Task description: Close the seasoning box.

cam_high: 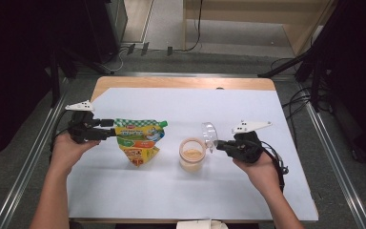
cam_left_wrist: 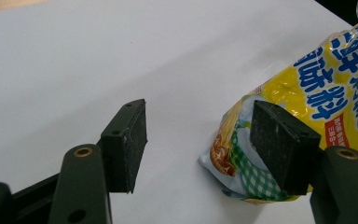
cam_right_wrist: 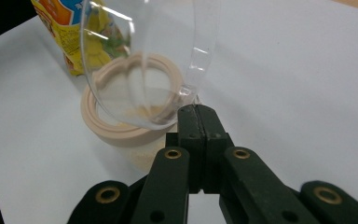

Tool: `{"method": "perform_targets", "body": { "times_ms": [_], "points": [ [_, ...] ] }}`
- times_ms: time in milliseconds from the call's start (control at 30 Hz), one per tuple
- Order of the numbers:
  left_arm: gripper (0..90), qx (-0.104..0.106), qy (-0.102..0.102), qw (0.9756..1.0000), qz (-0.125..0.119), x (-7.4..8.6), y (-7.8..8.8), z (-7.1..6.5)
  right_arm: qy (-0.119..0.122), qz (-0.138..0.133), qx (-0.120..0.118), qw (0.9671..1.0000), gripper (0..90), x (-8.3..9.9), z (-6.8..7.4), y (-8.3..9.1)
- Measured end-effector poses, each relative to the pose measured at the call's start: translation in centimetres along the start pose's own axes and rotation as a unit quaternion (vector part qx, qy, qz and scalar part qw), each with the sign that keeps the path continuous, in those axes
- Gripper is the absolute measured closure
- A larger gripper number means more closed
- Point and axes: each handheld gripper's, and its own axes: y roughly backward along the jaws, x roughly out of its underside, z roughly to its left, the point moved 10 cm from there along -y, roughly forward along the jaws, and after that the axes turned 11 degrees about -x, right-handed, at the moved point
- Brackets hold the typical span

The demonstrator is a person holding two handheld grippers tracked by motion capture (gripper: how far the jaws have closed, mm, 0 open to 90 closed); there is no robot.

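Note:
A yellow and green seasoning pouch (cam_high: 138, 139) (cam_left_wrist: 317, 93) stands on the white sheet left of centre. My left gripper (cam_high: 110, 130) (cam_left_wrist: 200, 135) is at the pouch's left edge with its jaws open. One pad (cam_left_wrist: 279, 144) is in front of the pouch's lower corner, and the gap between the pads shows mostly bare sheet. A beige jar (cam_high: 192, 155) (cam_right_wrist: 116, 128) with tan powder inside stands at centre. My right gripper (cam_high: 220, 144) (cam_right_wrist: 198, 112) is shut on the edge of a clear plastic lid (cam_high: 209, 135) (cam_right_wrist: 140, 60), which is tilted up over the jar's right side.
A white sheet (cam_high: 181, 100) covers most of the wooden table (cam_high: 186, 82). A small white object (cam_high: 200, 224) lies at the near edge. Black stands and cables line both sides of the table. The pouch (cam_right_wrist: 67, 42) stands just behind the jar in the right gripper view.

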Motion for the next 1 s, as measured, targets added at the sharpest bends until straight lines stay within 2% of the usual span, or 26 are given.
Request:
{"method": "perform_targets", "body": {
  "times_ms": [367,533,833,1000],
  "points": [
    [37.0,-0.001,-0.001,1.0,-0.003,-0.1,0.0,0.0,0.022,-0.001,-0.012,0.9997,88.6,-0.4,1.8,-0.7],
    [36.9,-0.003,-0.001,1.0,-0.002,-0.1,0.1,0.0,0.032,-0.005,-0.01,0.9994,77.9,-0.4,1.9,-0.8],
    [36.1,-0.002,0.0,1.0,-0.008,-0.2,0.2,0.0,0.015,-0.021,-0.017,0.9995,56.7,0.1,1.0,-0.5],
    [36.0,-0.003,0.003,0.9999,-0.011,-0.2,0.3,0.2,0.015,-0.032,-0.007,0.9994,50.3,0.6,0.0,0.1]
  ]
}}
